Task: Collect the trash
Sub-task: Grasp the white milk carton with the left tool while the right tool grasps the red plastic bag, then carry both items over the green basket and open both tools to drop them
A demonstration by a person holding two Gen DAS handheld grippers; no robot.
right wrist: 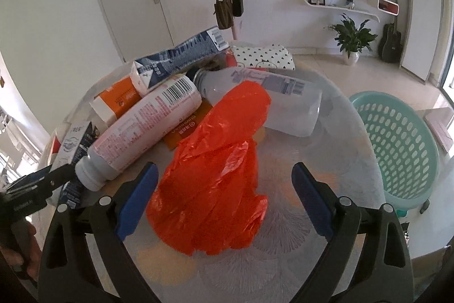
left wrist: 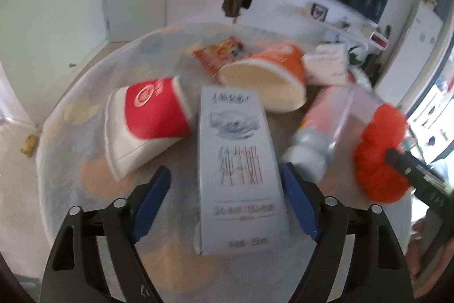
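Observation:
A grey-white milk carton (left wrist: 238, 161) lies flat on the round table (left wrist: 71, 189) between the jaws of my left gripper (left wrist: 225, 169). That gripper is open; its right pad is at the carton's edge and its left pad stands clear. Around the carton lie a red paper cup (left wrist: 153, 115), an orange paper cup (left wrist: 266, 75) and a snack wrapper (left wrist: 221, 53). My right gripper (right wrist: 224, 168) is open astride a crumpled orange plastic bag (right wrist: 215, 183), its pads apart from it. A white bottle (right wrist: 142, 127) and a clear bottle (right wrist: 269, 101) lie just beyond the bag.
A teal mesh basket (right wrist: 403, 144) stands off the table's right edge. A blue-and-white carton (right wrist: 176, 58) and a heart-print box (right wrist: 264, 56) lie at the table's far side. The left gripper's finger (right wrist: 42, 181) shows at the left edge, with a hand below it.

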